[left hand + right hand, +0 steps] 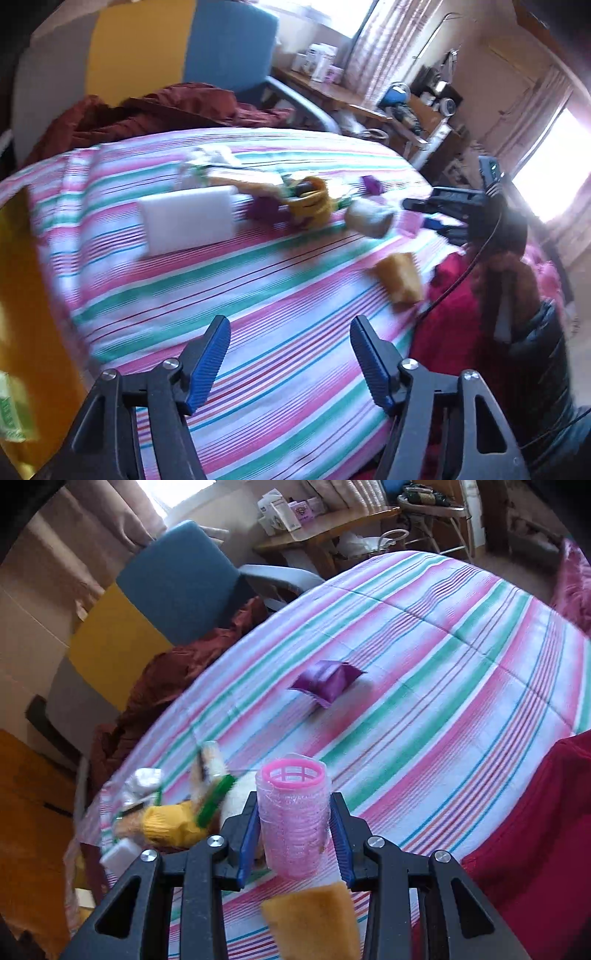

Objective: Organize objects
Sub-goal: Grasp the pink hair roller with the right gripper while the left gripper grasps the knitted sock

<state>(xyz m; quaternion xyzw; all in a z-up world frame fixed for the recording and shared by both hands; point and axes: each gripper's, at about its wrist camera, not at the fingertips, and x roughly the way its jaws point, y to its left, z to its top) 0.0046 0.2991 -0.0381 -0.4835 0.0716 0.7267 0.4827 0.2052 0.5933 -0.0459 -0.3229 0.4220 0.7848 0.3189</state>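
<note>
My right gripper (293,801) is shut on an upright pink mesh hair roller (293,812) over the striped bedspread (424,672). An orange sponge (314,919) lies just under it, and a purple pouch (325,681) lies farther out. My left gripper (290,325) stands open above the bedspread (258,295) with nothing between its fingers. Ahead of it lie a white block (188,221), a yellow item (310,205), a beige lump (369,218) and the orange sponge (400,282). The right gripper (415,214) shows at the right of the left wrist view.
A small heap with a yellow item (170,823), a green brush (216,801) and a white block (120,853) sits at the bed's left edge. A dark red blanket (147,110), a blue chair (184,579) and a cluttered wooden desk (325,531) stand beyond. Red fabric (535,830) lies at the right.
</note>
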